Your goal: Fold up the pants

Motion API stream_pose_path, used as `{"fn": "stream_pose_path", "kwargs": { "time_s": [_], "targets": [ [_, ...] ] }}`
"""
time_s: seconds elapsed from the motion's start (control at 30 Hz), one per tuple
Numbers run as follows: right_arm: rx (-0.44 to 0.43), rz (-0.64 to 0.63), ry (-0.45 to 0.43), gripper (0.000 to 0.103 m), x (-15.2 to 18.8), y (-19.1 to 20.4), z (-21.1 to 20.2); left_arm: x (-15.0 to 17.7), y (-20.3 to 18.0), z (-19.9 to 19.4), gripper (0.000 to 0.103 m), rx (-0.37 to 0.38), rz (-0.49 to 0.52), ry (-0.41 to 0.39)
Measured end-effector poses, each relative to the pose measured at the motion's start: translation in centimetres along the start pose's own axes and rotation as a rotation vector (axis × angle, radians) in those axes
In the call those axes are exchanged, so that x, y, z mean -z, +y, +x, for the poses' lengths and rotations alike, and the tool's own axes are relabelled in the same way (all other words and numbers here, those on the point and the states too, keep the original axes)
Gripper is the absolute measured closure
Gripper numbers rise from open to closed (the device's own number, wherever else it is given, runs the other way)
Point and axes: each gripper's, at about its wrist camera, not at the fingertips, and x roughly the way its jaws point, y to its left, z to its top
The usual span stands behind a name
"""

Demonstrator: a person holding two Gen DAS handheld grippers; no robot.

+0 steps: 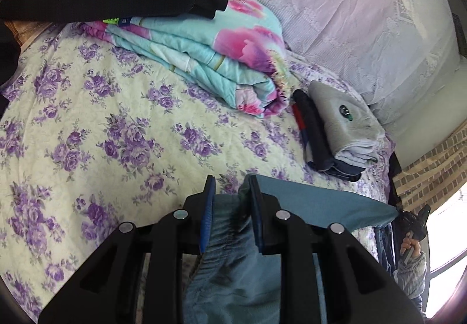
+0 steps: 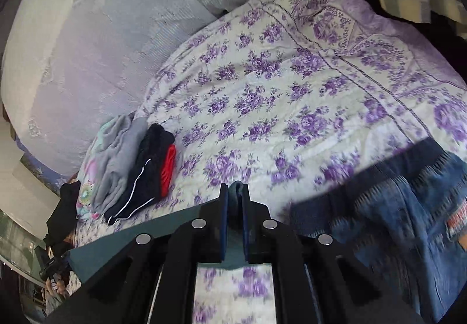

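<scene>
the left claw [image 1: 230, 187] is clamped narrow on the gathered elastic waistband of the blue pants [image 1: 321, 207], which bunch between its pads and hang below it, with a taut flat stretch running off to its right. the right claw [image 2: 235, 192] is pinched nearly closed on a thin edge of the same cloth, which spreads out to its left and under it. the pants are held up over the flowered bedspread [image 1: 102, 120], not lying on it. the cloth looks light, soft and limp, so it will likely sag and slide unless gripped at the thick waistband or a hem. ahead of the left claw lies a folded quilt [image 1: 210, 55], and to its right a stack of folded clothes [image 1: 344, 131]; no writing or label on them is readable.
</scene>
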Motion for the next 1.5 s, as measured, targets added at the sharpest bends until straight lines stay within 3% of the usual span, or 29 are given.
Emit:
{"fn": "stream_pose_path", "kwargs": {
  "time_s": [0.2,0.47,0.77,1.03,1.13,1.27,1.4,1.5],
  "targets": [
    [-0.026,0.01,-0.043,0.095,5.0,-1.7,-5.8,2.9,-0.4,-3.4,0.081,0.048,0.019,-0.025],
    [-0.022,0.033,-0.08,0.095,12.6,-5.5,-12.6,9.6,-0.3,-7.2,0.081,0.097,0.042,-0.019],
    [-0.046,0.11,-0.088,0.095,18.4,-9.4,-14.7,15.3,3.1,-9.5,0.081,0.123,-0.018,-0.008],
    [-0.043,0.16,-0.093,0.095,22.2,-12.3,-15.8,17.1,7.0,-9.9,0.085,0.085,-0.139,-0.014],
    [-0.015,0.134,-0.091,0.095,22.8,-12.2,-16.0,17.7,5.5,-9.5,0.085,0.098,-0.098,0.028],
    [0.021,0.087,-0.078,0.092,23.2,-11.5,-16.0,19.0,0.6,-8.7,0.085,0.103,0.057,0.077],
    [0.053,0.086,-0.074,0.092,24.1,-11.6,-16.7,20.5,-3.1,-7.8,0.064,0.094,0.162,0.109],
    [0.132,0.089,-0.109,0.091,25.0,-11.3,-18.4,21.2,-3.9,-7.6,0.064,0.077,0.197,0.112]
  ]
}}
